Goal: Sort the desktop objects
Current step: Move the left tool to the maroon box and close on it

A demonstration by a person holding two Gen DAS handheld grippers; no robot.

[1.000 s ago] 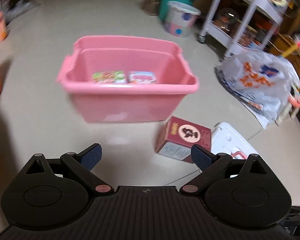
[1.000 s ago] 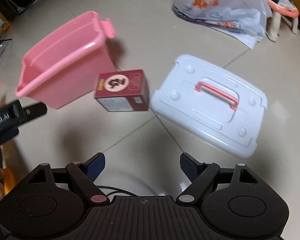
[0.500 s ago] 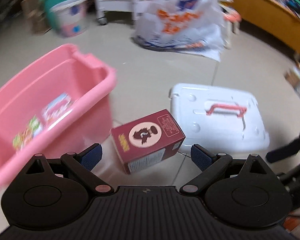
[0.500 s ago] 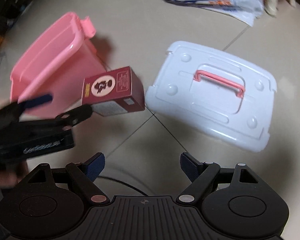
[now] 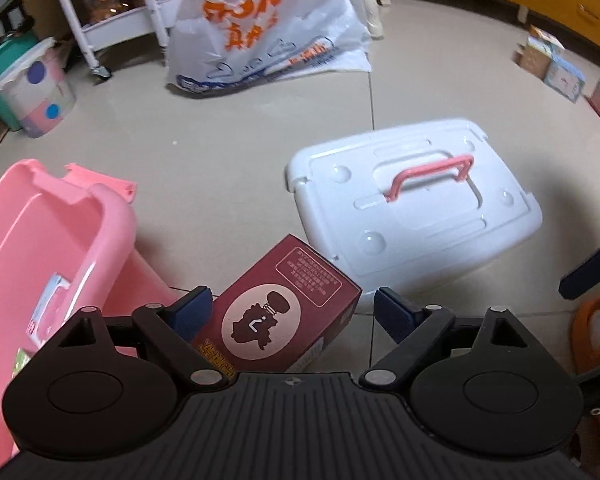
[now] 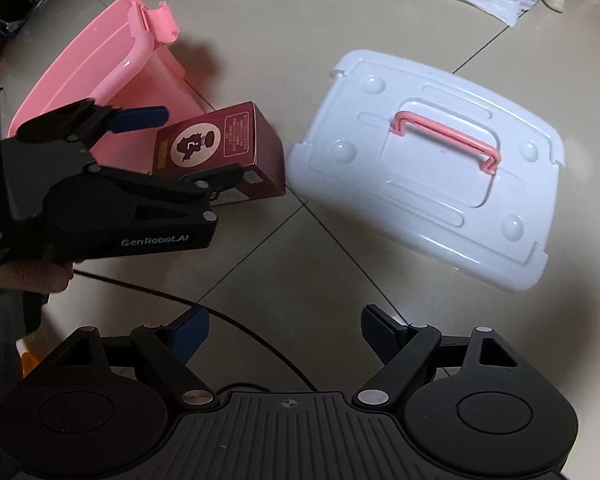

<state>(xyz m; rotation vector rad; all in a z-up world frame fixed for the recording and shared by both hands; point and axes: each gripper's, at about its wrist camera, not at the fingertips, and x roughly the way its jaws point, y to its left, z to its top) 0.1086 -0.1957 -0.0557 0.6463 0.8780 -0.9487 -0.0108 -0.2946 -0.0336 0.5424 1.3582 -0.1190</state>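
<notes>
Pale beige tiled floor (image 6: 260,52): pink plastic tub (image 6: 100,68) at ten o'clock, maroon cardboard box (image 6: 220,148) centre, white plastic lid (image 6: 428,168) at two.

- We see a maroon cardboard box (image 5: 284,312) with a pale round badge holding a dark figure.
- Left of that box, a pink plastic bin (image 5: 60,248).
- Right of it, a glossy white plastic lid (image 5: 416,208) with a pink handle (image 5: 428,174).
- Beyond it, a white plastic bag (image 5: 260,28) printed in orange and blue.
</notes>
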